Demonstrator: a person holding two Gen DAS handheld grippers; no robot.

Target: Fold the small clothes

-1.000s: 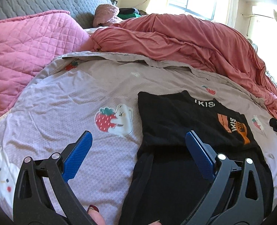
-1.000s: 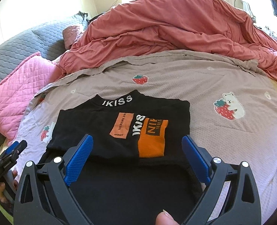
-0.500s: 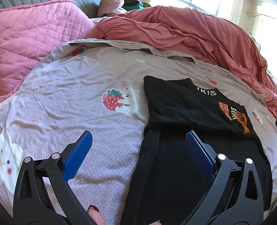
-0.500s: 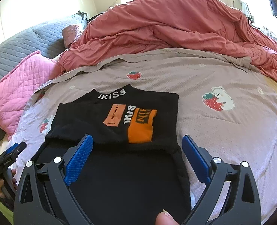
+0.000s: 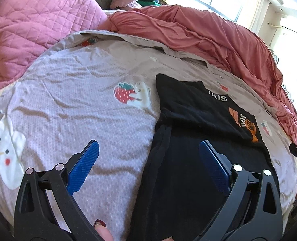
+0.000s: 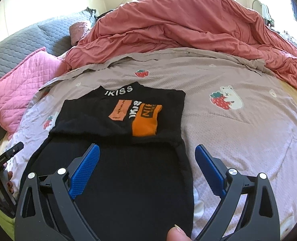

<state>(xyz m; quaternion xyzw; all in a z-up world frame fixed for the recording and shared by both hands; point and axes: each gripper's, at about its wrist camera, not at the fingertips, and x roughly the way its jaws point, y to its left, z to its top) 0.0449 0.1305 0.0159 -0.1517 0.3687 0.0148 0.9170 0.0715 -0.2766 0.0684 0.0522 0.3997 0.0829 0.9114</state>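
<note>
A black top with orange patches and white lettering lies flat on the bed, sleeves folded in, its lower part reaching toward me. In the left wrist view the black top lies right of centre. My left gripper is open and empty, above the top's left edge. My right gripper is open and empty, above the top's lower half near its right edge. The left gripper's tip shows at the left edge of the right wrist view.
The mauve bedsheet has strawberry and bear prints. A rumpled red duvet fills the far side. A pink quilted pillow and a grey pillow lie at the far left.
Both grippers have drawn back toward me and lowered over the top's near end. More of the top's lower part now shows. Both stay open.
</note>
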